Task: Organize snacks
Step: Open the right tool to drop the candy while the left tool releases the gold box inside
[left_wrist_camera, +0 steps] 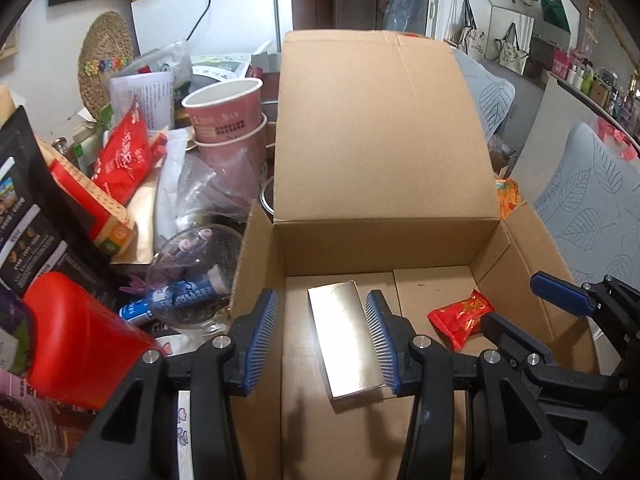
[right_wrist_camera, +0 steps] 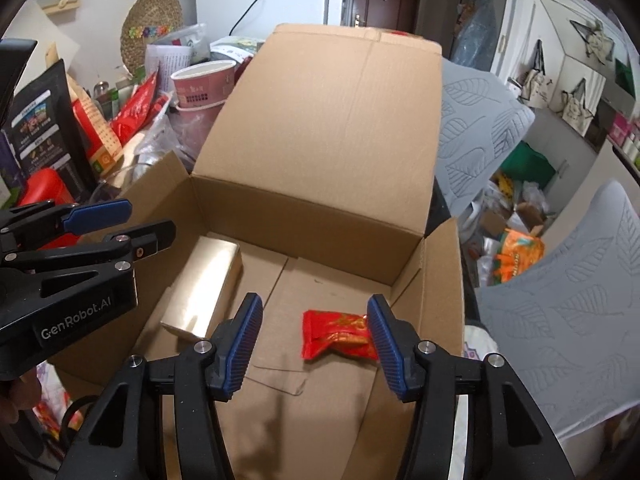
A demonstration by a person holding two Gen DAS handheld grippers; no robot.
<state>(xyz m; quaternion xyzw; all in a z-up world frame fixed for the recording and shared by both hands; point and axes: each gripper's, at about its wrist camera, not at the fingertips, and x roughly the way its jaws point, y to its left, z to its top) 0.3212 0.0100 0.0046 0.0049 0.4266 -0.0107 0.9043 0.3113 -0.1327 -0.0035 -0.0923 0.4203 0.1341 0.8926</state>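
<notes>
Two grippers hang over the open carton [left_wrist_camera: 380,240]. Left gripper [left_wrist_camera: 322,312]: jaws apart, gripping nothing, with the silver box [left_wrist_camera: 344,336] lying on the carton floor below. Right gripper [right_wrist_camera: 314,320]: jaws parted, with the red snack [right_wrist_camera: 336,334] lying loose on the floor between them.

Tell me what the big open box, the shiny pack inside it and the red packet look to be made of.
Box: brown corrugated cardboard, matte, creased flaps. Shiny pack: probably foil-faced or metallic card, since it mirrors glare. Red packet: likely glossy plastic film, crinkled with crimped ends.
</notes>
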